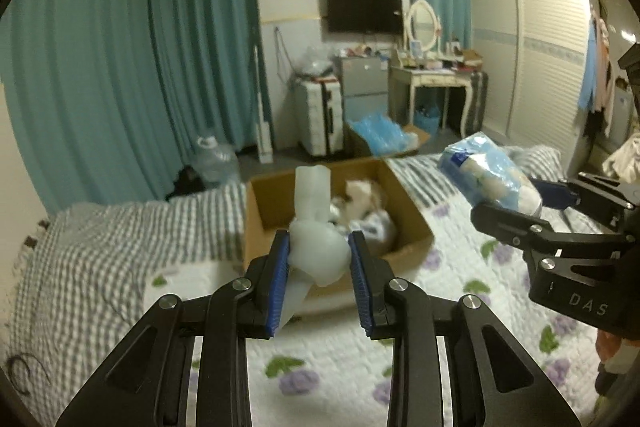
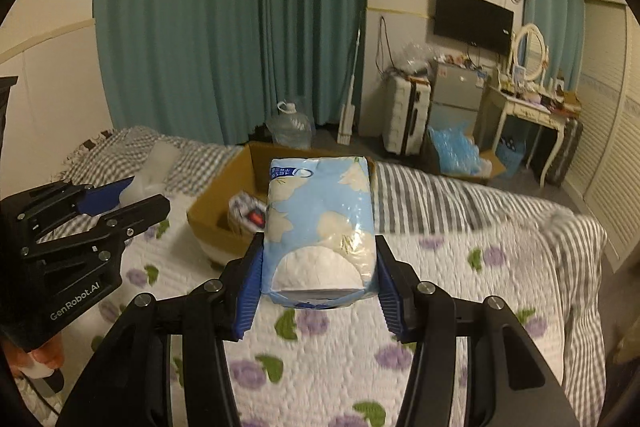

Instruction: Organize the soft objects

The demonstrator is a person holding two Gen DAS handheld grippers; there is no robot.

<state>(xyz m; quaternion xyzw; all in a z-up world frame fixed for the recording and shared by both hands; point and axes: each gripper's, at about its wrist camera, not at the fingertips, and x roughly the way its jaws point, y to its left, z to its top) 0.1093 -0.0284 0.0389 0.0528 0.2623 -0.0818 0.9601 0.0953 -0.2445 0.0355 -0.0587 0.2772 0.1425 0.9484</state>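
Observation:
My left gripper [image 1: 319, 243] is shut on a white soft plastic piece [image 1: 316, 239] and holds it above the bed, just in front of an open cardboard box [image 1: 416, 227]. The box holds several soft items [image 1: 362, 207]. My right gripper [image 2: 318, 247] is shut on a blue tissue pack [image 2: 320, 223], held above the quilt to the right of the box [image 2: 208, 215]. The pack also shows in the left wrist view [image 1: 492, 175], held by the right gripper [image 1: 520, 203]. The left gripper shows at the left of the right wrist view [image 2: 132, 195].
The bed has a floral quilt [image 2: 360, 347] and a grey checked blanket [image 1: 100, 247]. Beyond the bed stand a water jug [image 2: 288, 127], a suitcase [image 2: 406, 115], a box of blue bags [image 2: 460, 151] and a dressing table [image 2: 528, 111].

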